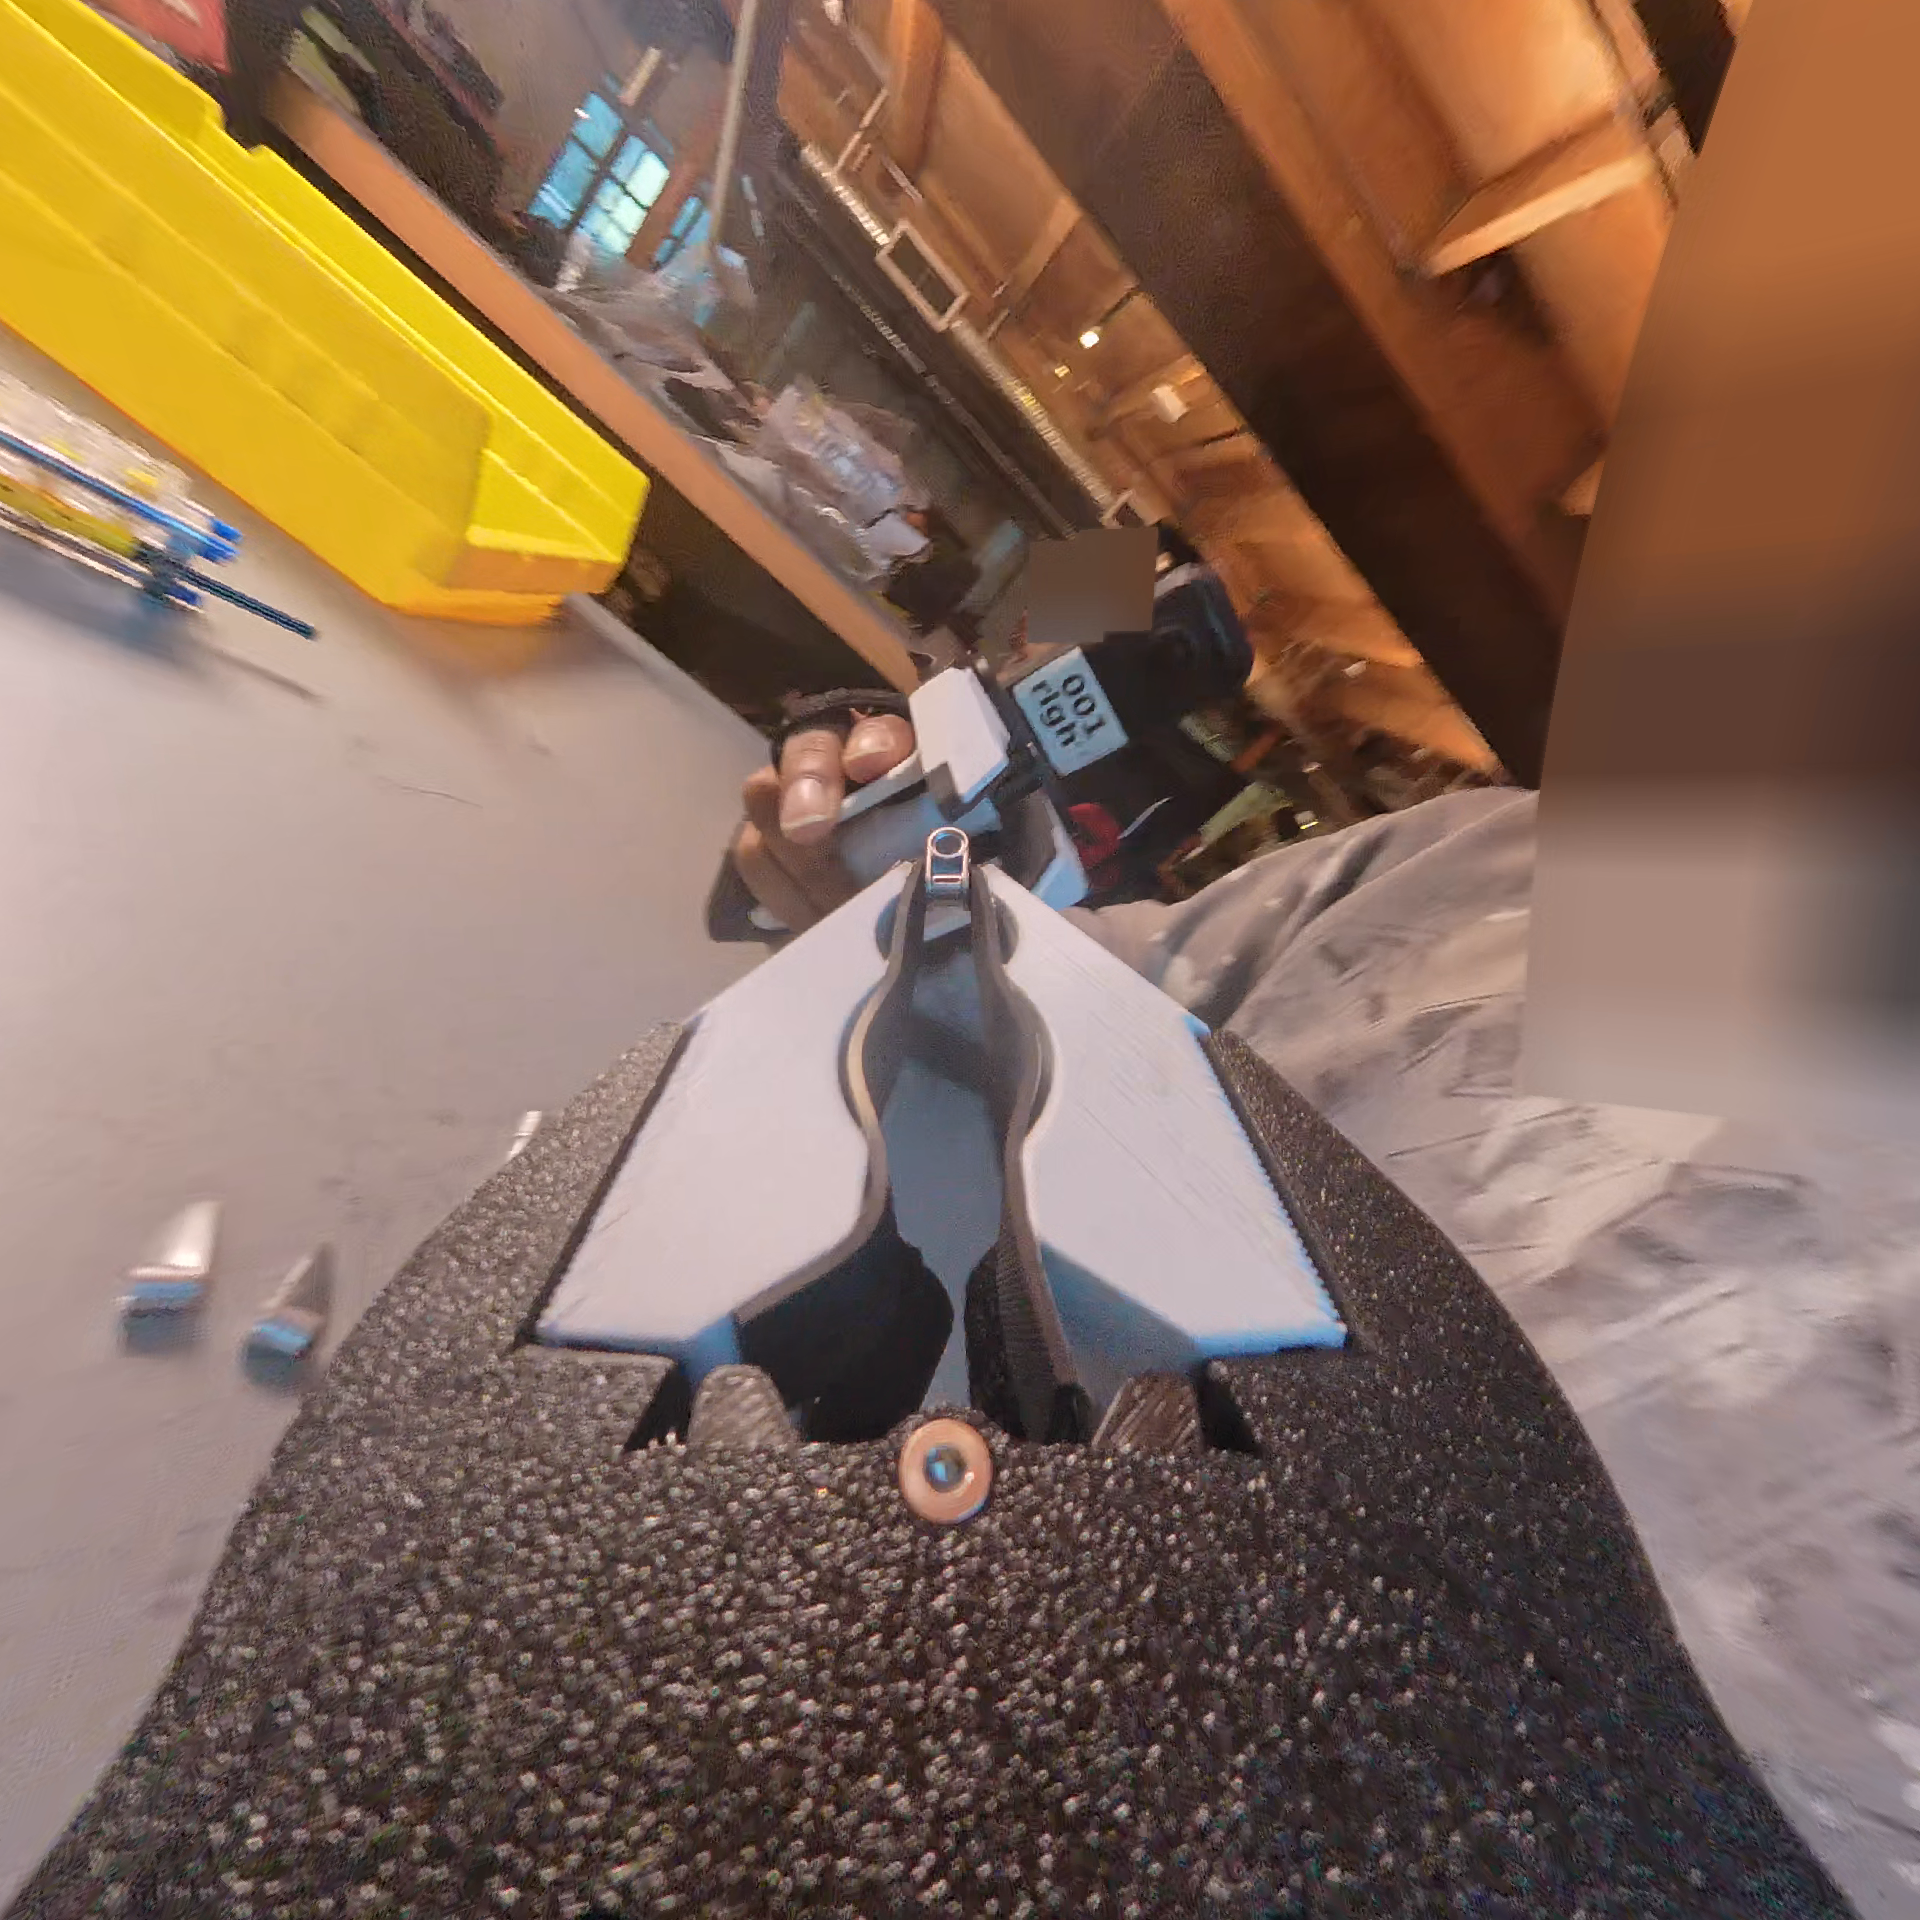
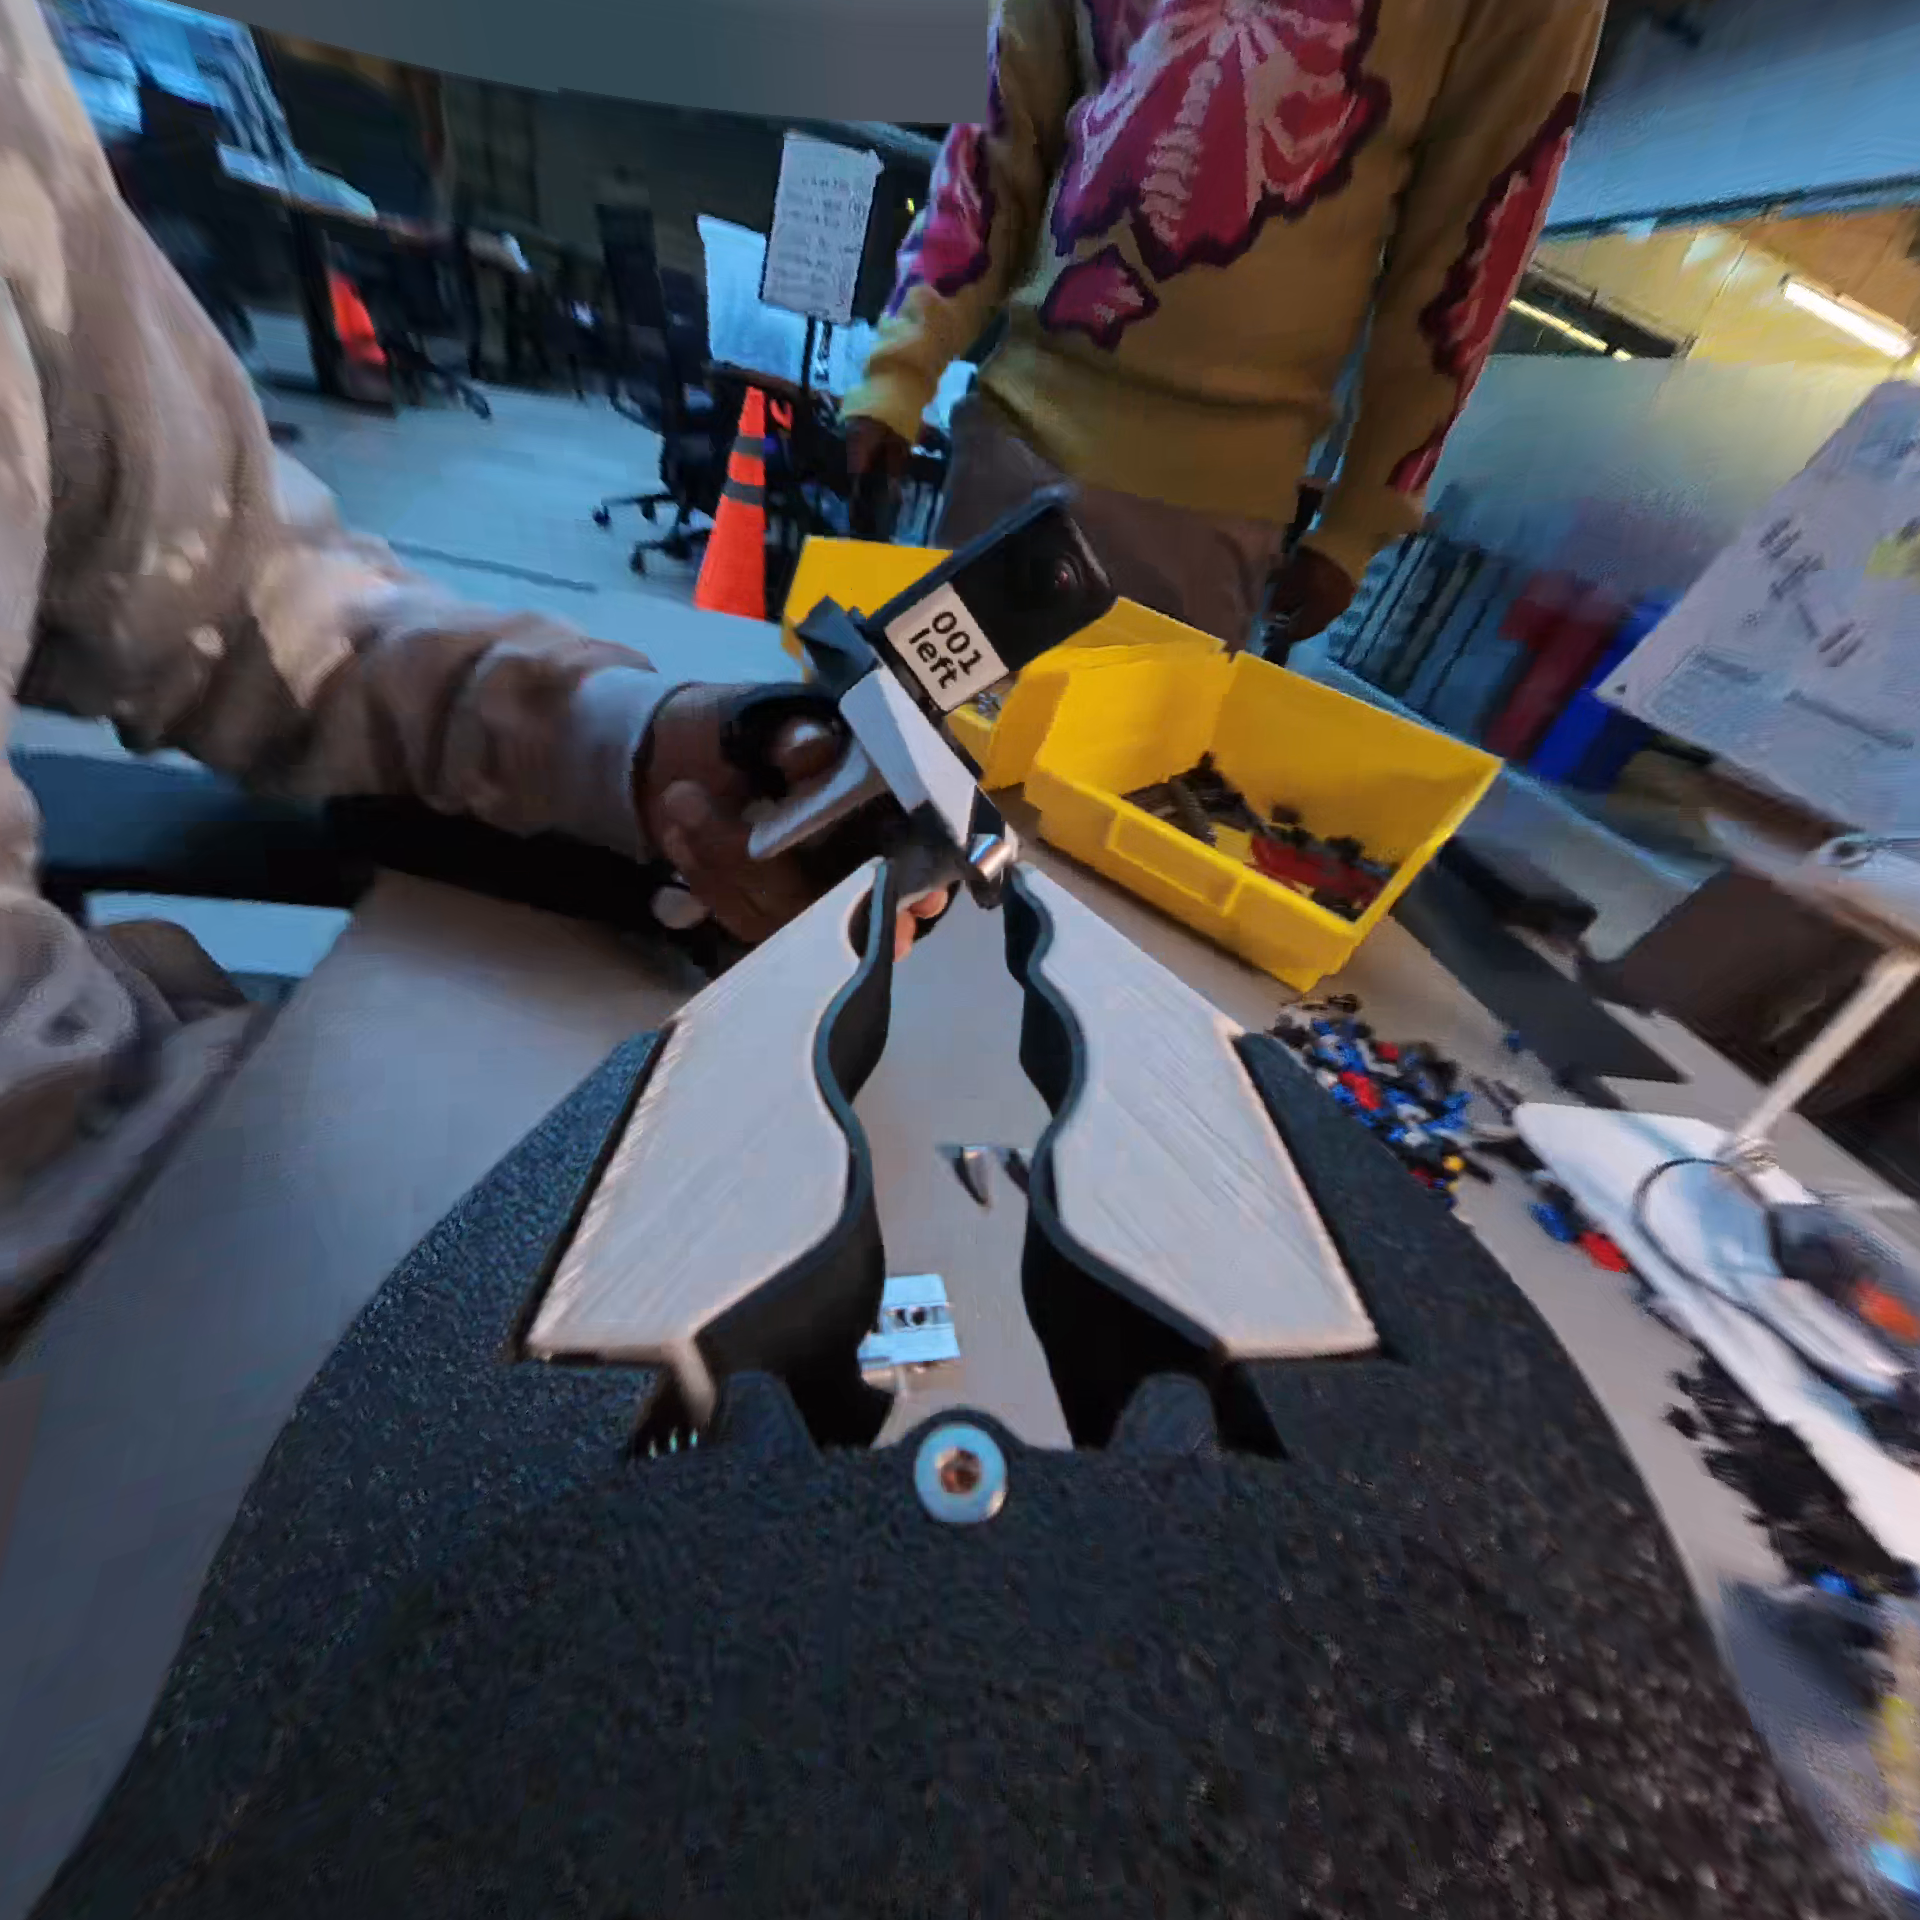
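Note:
My left gripper is shut on a small silver metal fitting that sticks out past its fingertips, held above the grey table. The right gripper's body, held by a hand, is just beyond it. In the right wrist view my right gripper is open and empty. Its tips face the left gripper and the fitting, which sits close to its right fingertip. Whether they touch is unclear.
Small metal pieces lie on the table. Stacked yellow bins stand at the back, one holding dark parts. A pile of small coloured bricks, a white board with cables, a standing person and a traffic cone are nearby. My left and right fingertips are right by each other.

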The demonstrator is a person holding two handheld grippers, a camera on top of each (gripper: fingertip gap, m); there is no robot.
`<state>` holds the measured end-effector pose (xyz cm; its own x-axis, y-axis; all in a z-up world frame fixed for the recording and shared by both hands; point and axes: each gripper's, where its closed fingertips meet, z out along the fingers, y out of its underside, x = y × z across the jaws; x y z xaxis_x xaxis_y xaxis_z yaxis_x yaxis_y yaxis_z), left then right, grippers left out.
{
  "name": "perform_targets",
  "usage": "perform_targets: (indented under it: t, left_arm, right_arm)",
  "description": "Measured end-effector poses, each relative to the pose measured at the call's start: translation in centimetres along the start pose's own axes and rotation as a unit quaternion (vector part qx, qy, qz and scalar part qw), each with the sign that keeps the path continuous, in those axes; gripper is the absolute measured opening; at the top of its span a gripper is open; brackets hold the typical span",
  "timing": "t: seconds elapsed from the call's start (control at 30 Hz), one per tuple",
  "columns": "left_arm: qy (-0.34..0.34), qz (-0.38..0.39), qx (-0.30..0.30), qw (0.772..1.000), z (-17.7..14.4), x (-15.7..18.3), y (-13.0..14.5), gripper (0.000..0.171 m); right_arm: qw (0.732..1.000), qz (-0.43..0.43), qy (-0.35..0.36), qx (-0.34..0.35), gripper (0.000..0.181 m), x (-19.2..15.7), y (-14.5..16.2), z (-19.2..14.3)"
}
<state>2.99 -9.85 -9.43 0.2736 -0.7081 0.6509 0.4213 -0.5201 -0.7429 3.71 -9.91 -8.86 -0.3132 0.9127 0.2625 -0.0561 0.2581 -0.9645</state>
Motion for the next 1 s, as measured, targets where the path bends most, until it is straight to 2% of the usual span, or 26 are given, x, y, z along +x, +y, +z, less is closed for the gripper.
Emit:
perform_targets:
  t: [0.07, 0.2, 0.5, 0.63, 0.73, 0.83, 0.9, 1.0]
  left_arm:
    - [0.043, -0.055, 0.009, 0.998, 0.1, 0.5, 0.1, 0.006]
    - [0.089, -0.110, 0.001, 0.990, 0.5, 1.2, 0.7, 0.006]
    - [0.119, -0.141, -0.024, 0.983, 0.9, 1.7, 1.8, 0.006]
    - [0.098, -0.131, -0.025, 0.986, 0.9, 1.2, 1.9, 0.007]
    - [0.038, -0.071, -0.032, 0.996, 0.5, 0.0, 1.6, 0.008]
    - [-0.061, 0.056, -0.060, 0.995, -0.3, -1.5, 1.6, 0.010]
    - [-0.121, 0.151, -0.093, 0.977, -0.6, -2.3, 2.0, 0.012]
    - [-0.200, 0.282, -0.148, 0.927, -0.9, -3.7, 2.8, 0.012]
  right_arm:
    - [0.998, -0.055, 0.016, -0.034, 0.020, 0.0, 0.8, 0.3]
    - [0.999, -0.041, 0.002, -0.025, 0.019, -0.5, 0.9, 0.5]
    - [0.998, -0.050, -0.032, -0.027, 0.008, -1.7, 0.7, 0.4]
    - [0.998, -0.037, -0.030, -0.040, 0.007, -1.4, 1.2, 0.3]
    - [0.999, 0.003, -0.022, -0.049, 0.007, -0.6, 1.8, 0.2]
    - [0.996, 0.062, -0.013, -0.065, 0.007, 0.4, 2.6, 0.0]
    - [0.992, 0.085, -0.014, -0.088, 0.007, 0.5, 3.6, 0.1]
    - [0.985, 0.120, -0.031, -0.123, 0.007, 0.0, 5.0, 0.4]
